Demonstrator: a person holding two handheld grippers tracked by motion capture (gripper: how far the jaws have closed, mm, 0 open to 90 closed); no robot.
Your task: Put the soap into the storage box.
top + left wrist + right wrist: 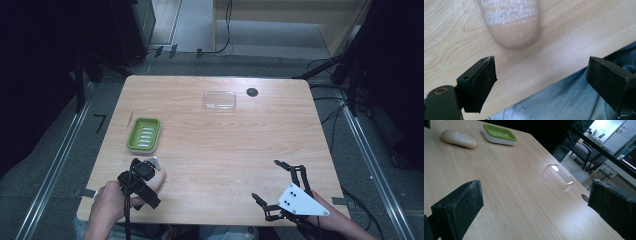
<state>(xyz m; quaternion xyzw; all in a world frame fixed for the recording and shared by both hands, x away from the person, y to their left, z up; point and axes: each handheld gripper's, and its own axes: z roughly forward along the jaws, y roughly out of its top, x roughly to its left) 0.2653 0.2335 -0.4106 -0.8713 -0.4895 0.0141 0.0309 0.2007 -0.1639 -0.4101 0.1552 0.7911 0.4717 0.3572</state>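
At the left of the high view, the left hand-held gripper (pixel 150 167) sits low near the front edge of the pale wooden counter (pixel 215 150), jaws spread wide and empty. Just beyond them lies the beige, rounded bar of soap (pixel 510 23), its top dusted white. Behind it stands the green plastic soap dish with a white base (pixel 144 135).

The step in hand looks like picking up the soap. To do it well, the jaws should straddle the bar across its narrow width, go low and close gently, since a smooth bar may slip.

Farther right lies the clear plastic rectangular lid (pixel 219 100), near a small dark round hole (pixel 252 92). The right hand-held gripper (pixel 265 180) waits spread and empty.

In the high view the left gripper covers most of the soap; the left gripper view cuts off its far end.
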